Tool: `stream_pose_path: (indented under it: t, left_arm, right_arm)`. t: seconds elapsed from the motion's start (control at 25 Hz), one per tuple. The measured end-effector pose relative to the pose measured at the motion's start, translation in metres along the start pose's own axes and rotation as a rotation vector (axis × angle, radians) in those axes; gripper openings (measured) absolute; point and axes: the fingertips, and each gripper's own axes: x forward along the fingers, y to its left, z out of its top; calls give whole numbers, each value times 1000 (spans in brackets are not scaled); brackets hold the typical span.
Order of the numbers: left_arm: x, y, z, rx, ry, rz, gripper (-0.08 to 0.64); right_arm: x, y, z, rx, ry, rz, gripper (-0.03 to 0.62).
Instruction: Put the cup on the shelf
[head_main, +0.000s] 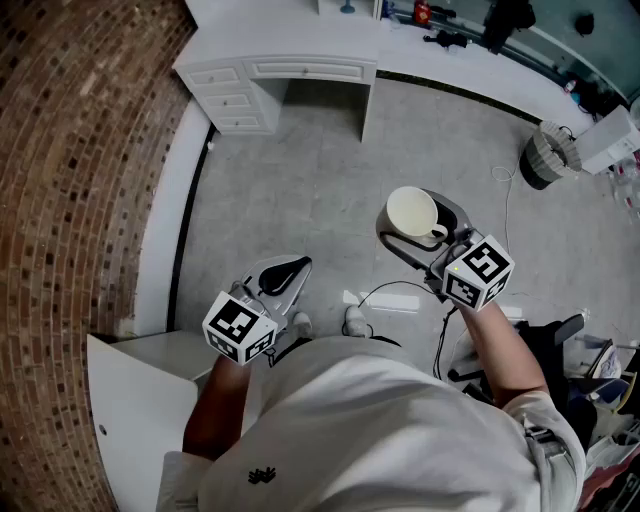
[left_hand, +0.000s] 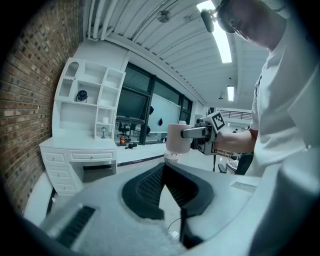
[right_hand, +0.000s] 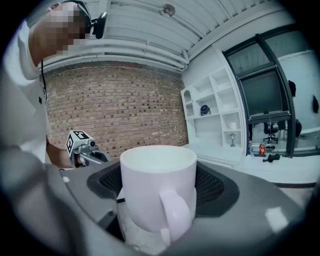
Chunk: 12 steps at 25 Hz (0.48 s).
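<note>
The carrying step was judged to be in hand. The cup was gripped upright above the floor between the widely spread jaws of the right gripper, with its handle turned back toward the person. The left gripper was seen low on the left, its jaws together on nothing. Next, the cup would need to be brought to the far desk and raised to the shelf. The shelf was cut off in the head view, and a free compartment could hardly be made out.
</note>
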Motion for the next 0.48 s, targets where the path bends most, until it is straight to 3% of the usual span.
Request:
stream_pose_path:
  t: [0.16, 0.48]
  left_arm:
    - [-24, 14, 0, 43, 16, -24, 3]
    - [-88, 56, -12, 36, 11, -50, 3]
  right_arm:
    - [25, 15, 10, -15, -6, -11, 433]
    - [88, 39, 21, 3, 11, -43, 433]
